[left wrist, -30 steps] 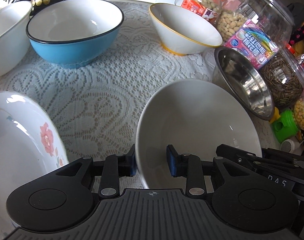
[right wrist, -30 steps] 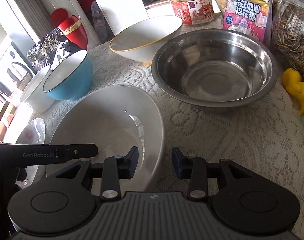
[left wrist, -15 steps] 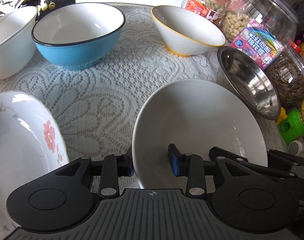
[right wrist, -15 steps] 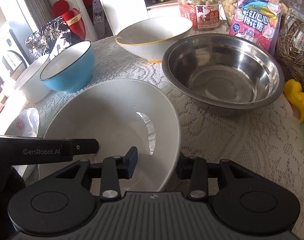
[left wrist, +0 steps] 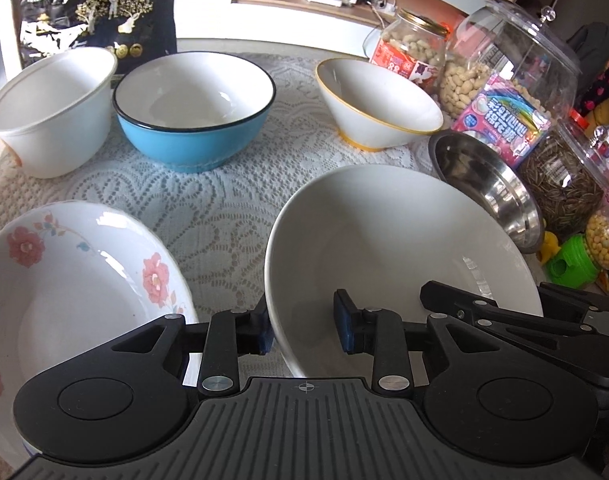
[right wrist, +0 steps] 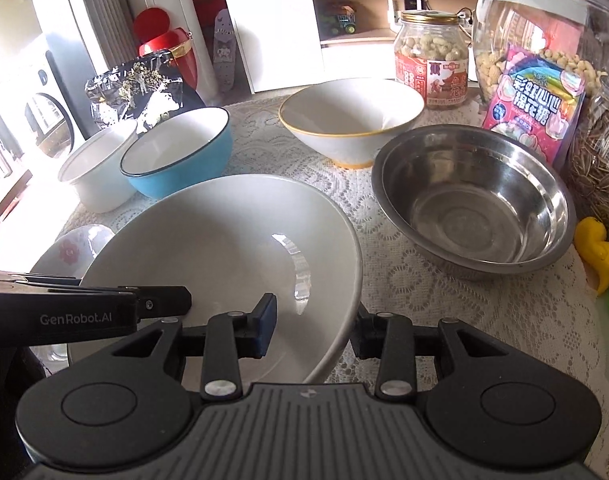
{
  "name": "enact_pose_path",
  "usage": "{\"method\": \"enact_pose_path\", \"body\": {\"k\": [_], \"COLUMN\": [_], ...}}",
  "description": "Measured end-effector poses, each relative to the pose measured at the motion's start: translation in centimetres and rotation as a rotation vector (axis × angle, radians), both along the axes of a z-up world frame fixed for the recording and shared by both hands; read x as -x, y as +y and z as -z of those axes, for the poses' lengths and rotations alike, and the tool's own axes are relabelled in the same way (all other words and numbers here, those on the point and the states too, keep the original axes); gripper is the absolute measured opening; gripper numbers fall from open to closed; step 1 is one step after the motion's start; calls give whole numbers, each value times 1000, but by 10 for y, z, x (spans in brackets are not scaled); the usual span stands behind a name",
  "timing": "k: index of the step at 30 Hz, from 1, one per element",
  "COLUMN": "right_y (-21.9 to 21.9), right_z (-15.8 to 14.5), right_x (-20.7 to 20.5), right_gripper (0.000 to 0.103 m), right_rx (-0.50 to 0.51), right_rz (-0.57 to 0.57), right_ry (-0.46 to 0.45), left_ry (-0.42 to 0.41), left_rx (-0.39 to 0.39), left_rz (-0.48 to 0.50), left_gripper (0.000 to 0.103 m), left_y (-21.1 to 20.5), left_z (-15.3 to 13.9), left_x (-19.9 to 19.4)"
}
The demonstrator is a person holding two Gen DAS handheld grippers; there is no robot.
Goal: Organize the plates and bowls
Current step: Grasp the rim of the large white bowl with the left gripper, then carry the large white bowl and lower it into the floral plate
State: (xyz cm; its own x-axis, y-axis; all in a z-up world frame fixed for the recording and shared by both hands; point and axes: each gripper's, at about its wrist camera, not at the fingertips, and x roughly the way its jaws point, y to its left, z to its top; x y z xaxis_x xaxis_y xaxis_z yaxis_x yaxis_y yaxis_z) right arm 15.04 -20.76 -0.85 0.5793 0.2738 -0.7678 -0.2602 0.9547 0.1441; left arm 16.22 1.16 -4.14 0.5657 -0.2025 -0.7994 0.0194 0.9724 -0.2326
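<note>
Left to right across the lace-covered tabletop (left wrist: 232, 200): a floral plate (left wrist: 76, 280) lies at your far left, glazed white with pink flowers, shallow and wide. Behind it stand a plain white tub (left wrist: 52, 112) and a blue bowl (left wrist: 194, 112) with a dark rim, touching or nearly so. Farther right sits a cone-shaped white bowl (left wrist: 378, 104) with a yellow edge, then a shiny steel bowl (right wrist: 472, 200), smooth and round, with snack jars (right wrist: 432, 60) behind it.

The large white bowl (left wrist: 396, 248) is the item in hand. It sits directly ahead of both tongs, between the floral plate and the steel bowl, and appears tilted rather than flat on the cloth.

Your left tongs (left wrist: 304, 328) straddle its near left rim, one pad outside the wall and one inside. The gap is wider than the wall, so the inner pad is not pressing; whether the outer pad touches cannot be told. Your right tongs (right wrist: 312, 330) straddle the near right rim the same way, likewise parted wider than the wall, gripping nothing.

Judgement: both sides are equally near, and the coming move turns on each pair closing squarely across the rim. The glaze looks slick, so an uneven pinch could let the bowl slide.
</note>
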Motion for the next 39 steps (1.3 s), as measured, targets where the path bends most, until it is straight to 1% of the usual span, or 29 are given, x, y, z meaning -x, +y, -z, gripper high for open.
{"method": "enact_pose_path", "body": {"k": [5,7,11,16,19,23,24,26,29,39], "right_y": [13,25,55,104,133,160,164,169,174,181], "right_z": [-10,-15,-22,-22,-14,1,2,5,10,16], "right_x": [3,7,10,17,21,25,27,27,27,14], "right_gripper": [37,37,37,37,37,36,36,36,36,36], "right_rx": [2,-1,-15,-25,-22,0,4,5,15,10], "right_rz": [-33,-58,-120,-233,-303,-353,-363,-376,-385,-372], "right_ry": [-16,-30,-42,-42,-12,39,38,62,69,99], "left_ry": [-24,-30,-34,-72,-55,0,12,24,24,33], "left_rx": [13,14,16,-30,-42,-42,-38,-27,-11,0], "left_rz": [-21,-39,-89,-185,-231,-269,-279,-290,-302,-329], "left_gripper": [31,30,31,30,30,30,32,32,29,28], "left_y": [15,26,52,94,116,137,142,149,156,167], "left_z": [-12,-15,-21,-30,-25,-12,-9,-4,-2,5], "left_x": [12,20,39,73,84,92,94,96,99,85]}}
